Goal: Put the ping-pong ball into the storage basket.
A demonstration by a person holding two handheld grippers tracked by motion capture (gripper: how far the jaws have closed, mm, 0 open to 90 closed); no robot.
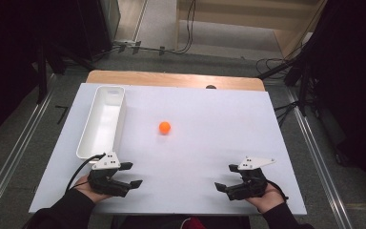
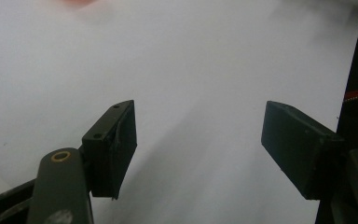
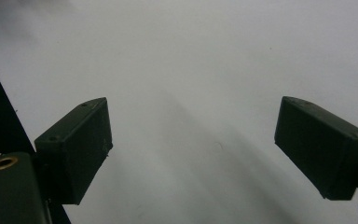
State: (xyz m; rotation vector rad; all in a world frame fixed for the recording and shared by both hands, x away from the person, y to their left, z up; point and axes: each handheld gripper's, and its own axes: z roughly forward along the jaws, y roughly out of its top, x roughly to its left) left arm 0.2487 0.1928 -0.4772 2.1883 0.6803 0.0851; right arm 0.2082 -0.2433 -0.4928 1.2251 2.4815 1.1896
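Resting near the front edge of the white table (image 1: pixel 195 157), the left gripper (image 1: pixel 132 174) and right gripper (image 1: pixel 225 177) both stand released, nothing between their jaws. Ahead, between them but somewhat nearer the left one, the round orange ball (image 1: pixel 165 127) lies free, beside the long white bin (image 1: pixel 102 121); beyond is grey floor (image 1: pixel 181 64)

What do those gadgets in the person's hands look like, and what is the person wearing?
Each claw, left and right, is black, with two blocky, flat-faced jaws and a pale grey three-cornered plate on top. A black cable loops from the left one. Brass-coloured pivot rings show near the jaws. The sleeves are dark.
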